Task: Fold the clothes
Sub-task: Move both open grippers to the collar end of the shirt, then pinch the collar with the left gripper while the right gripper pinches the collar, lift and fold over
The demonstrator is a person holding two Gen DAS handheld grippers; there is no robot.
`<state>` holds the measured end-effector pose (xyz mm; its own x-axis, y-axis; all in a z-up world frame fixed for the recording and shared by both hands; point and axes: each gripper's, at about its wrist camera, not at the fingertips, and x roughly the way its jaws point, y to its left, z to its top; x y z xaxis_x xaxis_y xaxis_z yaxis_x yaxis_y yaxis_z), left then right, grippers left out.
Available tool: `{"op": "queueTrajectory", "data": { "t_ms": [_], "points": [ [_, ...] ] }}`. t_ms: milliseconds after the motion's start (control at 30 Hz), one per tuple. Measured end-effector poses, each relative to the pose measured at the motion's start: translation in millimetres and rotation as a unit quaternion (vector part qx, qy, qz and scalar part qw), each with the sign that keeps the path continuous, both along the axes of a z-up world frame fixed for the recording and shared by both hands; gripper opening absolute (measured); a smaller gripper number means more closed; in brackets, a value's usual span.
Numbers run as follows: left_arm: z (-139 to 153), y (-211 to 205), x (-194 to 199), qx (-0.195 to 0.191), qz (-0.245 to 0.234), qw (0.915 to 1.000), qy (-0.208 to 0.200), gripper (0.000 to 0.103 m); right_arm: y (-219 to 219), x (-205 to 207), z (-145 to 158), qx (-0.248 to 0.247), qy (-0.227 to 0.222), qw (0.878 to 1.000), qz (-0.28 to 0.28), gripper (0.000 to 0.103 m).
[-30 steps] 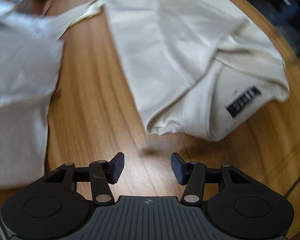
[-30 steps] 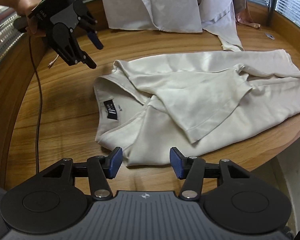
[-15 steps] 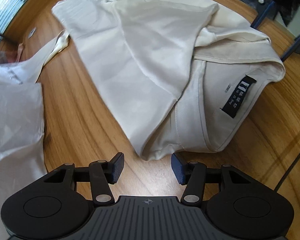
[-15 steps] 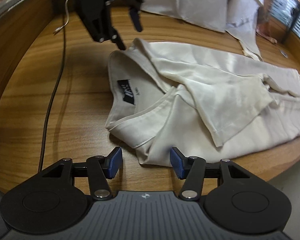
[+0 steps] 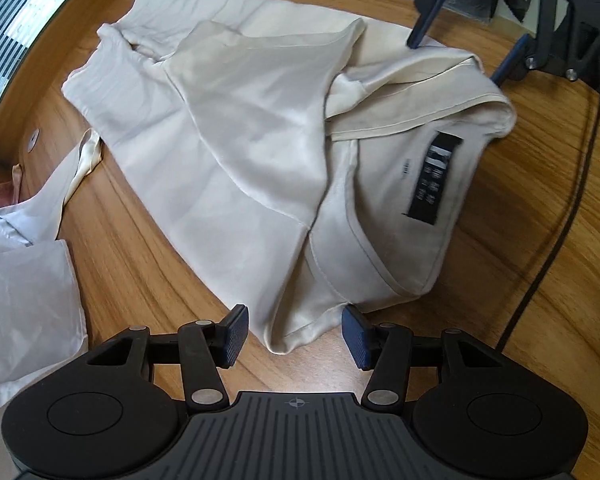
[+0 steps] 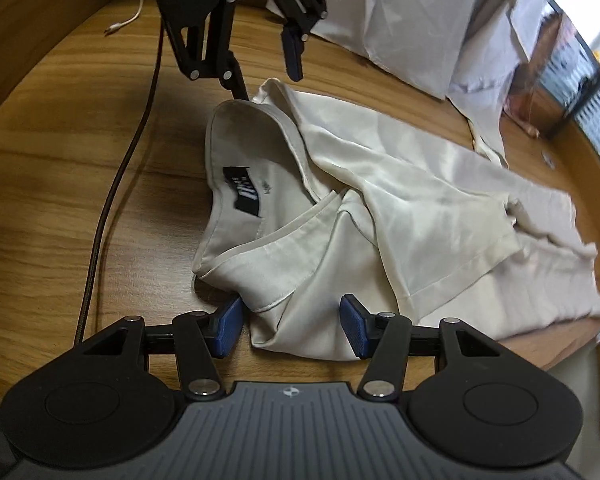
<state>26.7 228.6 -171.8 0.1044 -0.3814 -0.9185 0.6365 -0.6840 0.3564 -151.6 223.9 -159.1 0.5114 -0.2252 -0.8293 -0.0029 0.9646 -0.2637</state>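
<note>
A cream satin shirt point(image 5: 252, 128) lies partly folded on the wooden table point(image 5: 148, 264), its black neck label point(image 5: 436, 178) facing up. My left gripper point(image 5: 294, 336) is open, with one shoulder corner of the shirt lying loose between its blue pads. In the right wrist view the same shirt point(image 6: 412, 208) and label point(image 6: 246, 196) show, and my right gripper point(image 6: 290, 328) is open around the other shoulder corner. Each gripper also shows in the other's view: the right gripper point(image 5: 464, 52) beyond the collar, the left gripper point(image 6: 268, 64) at the far collar edge.
A second pale garment point(image 5: 24, 300) lies on the table to the left, and shows again as the pale garment point(image 6: 420, 20) behind the shirt. A dark cable point(image 6: 112, 200) runs along the table beside the collar. The table edge point(image 6: 580, 340) curves close on the right.
Both grippers have rolled and come down closer to the shirt. Its shoulder corners now lie between their pads, where earlier they lay ahead of them. Neither pair of jaws has changed its width.
</note>
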Motion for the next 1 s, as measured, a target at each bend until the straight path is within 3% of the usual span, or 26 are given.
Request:
{"op": "queueTrajectory", "data": {
  "t_ms": [100,233,400,667,833,1000],
  "points": [
    [1,3,-2,0.003,-0.002,1.0000,0.007,0.055,1,3,1,-0.006,-0.003,1.000,0.009,0.059],
    [1,9,-7,0.006,-0.016,0.9998,0.013,0.066,0,5,3,0.001,-0.004,1.000,0.011,0.055],
    [-3,17,-16,-0.005,-0.038,0.9992,0.010,0.072,-7,6,12,0.005,-0.018,1.000,-0.008,0.055],
    [-9,11,-13,-0.047,-0.028,0.9985,-0.004,0.072,-18,7,13,0.000,-0.019,1.000,-0.024,0.057],
    [-9,6,-8,-0.065,-0.007,0.9979,0.002,0.071,-11,8,8,-0.007,-0.011,1.000,-0.009,0.063],
    [-10,8,-9,-0.078,-0.016,0.9969,0.001,0.071,-5,8,3,-0.031,-0.011,0.999,-0.001,0.070]
  ]
}}
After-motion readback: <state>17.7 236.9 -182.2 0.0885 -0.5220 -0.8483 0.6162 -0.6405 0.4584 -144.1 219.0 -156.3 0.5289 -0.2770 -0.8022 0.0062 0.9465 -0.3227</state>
